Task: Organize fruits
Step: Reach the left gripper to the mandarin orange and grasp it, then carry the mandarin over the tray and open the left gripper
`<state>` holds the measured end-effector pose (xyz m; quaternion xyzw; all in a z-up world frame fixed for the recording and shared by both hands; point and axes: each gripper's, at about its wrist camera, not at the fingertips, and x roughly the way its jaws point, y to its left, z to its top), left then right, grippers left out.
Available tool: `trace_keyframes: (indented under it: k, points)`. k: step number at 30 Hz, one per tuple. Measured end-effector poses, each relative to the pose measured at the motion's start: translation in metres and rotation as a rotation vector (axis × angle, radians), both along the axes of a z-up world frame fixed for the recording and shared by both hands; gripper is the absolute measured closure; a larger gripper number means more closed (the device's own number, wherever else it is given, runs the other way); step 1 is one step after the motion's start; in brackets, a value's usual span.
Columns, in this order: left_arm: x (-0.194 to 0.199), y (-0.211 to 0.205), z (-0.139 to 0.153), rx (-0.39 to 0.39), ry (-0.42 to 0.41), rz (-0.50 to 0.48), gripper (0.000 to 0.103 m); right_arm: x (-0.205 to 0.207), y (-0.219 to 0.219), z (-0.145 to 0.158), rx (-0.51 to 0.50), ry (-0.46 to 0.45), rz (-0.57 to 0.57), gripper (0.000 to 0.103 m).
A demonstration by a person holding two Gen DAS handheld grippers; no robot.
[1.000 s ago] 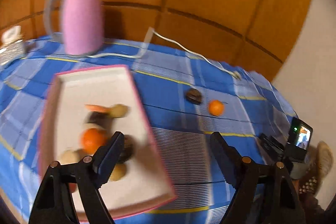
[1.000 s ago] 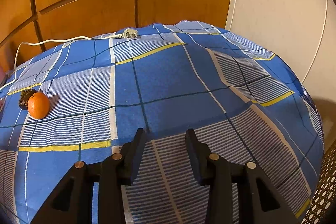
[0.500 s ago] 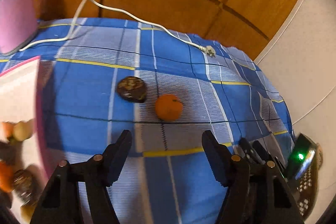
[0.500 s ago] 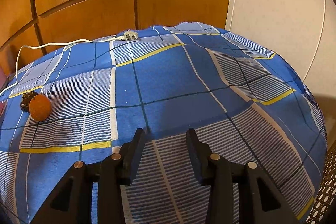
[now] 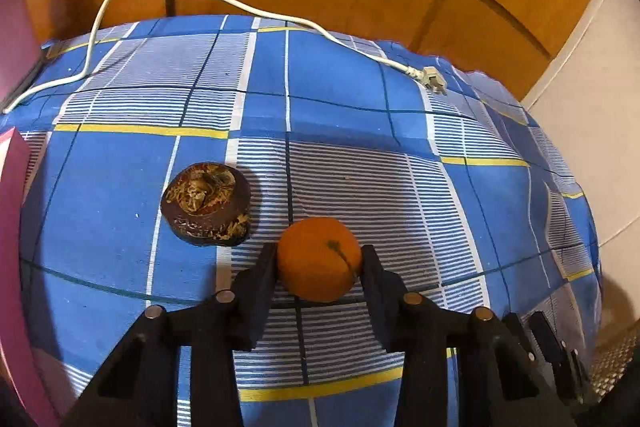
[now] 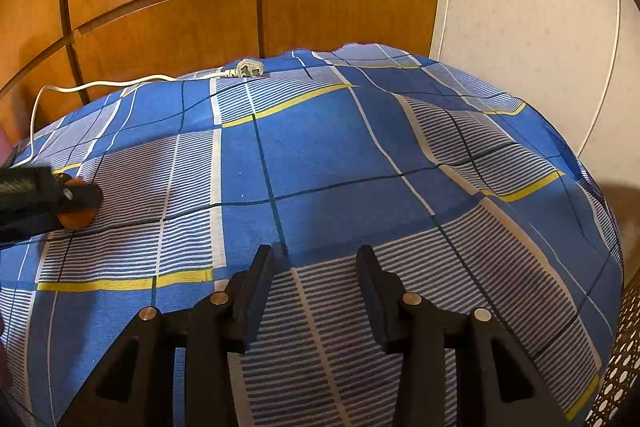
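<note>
The orange [image 5: 318,259] sits on the blue checked tablecloth [image 5: 352,95], just right of a dark brown wrinkled fruit [image 5: 206,203]. The left gripper [image 5: 319,263] has just been closing, and its jaws now bracket the orange at its widest part, both pads touching its sides, apparently to carry it to the pink tray [image 5: 12,187] whose edge shows at far left. The right gripper [image 6: 316,259] hangs over bare cloth, jaws narrowly apart and empty, likely kept clear. A white power cord [image 5: 256,9] trails along the far edge.
</note>
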<state>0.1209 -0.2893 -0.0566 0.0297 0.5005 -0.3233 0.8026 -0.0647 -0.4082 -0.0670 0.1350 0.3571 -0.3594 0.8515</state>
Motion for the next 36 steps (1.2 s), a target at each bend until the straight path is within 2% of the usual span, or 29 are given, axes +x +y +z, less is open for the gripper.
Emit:
trace_keyframes:
  k: [14,18,29,36]
  points:
    - [-0.057,0.063,0.009,-0.008,-0.009,0.011,0.063,0.0,0.001,-0.001,-0.005,0.002,0.0,0.059]
    - [-0.07,0.082,0.016,0.0,-0.041,0.027,0.063,0.0,0.001,-0.001,-0.004,0.0,0.0,0.059]
    - [-0.088,0.122,0.047,-0.063,-0.096,0.061,0.063,0.0,0.001,-0.001,-0.004,0.0,0.0,0.059]
    - [-0.089,0.155,0.063,-0.113,-0.106,0.12,0.063,0.0,0.001,-0.002,-0.006,0.002,0.001,0.059]
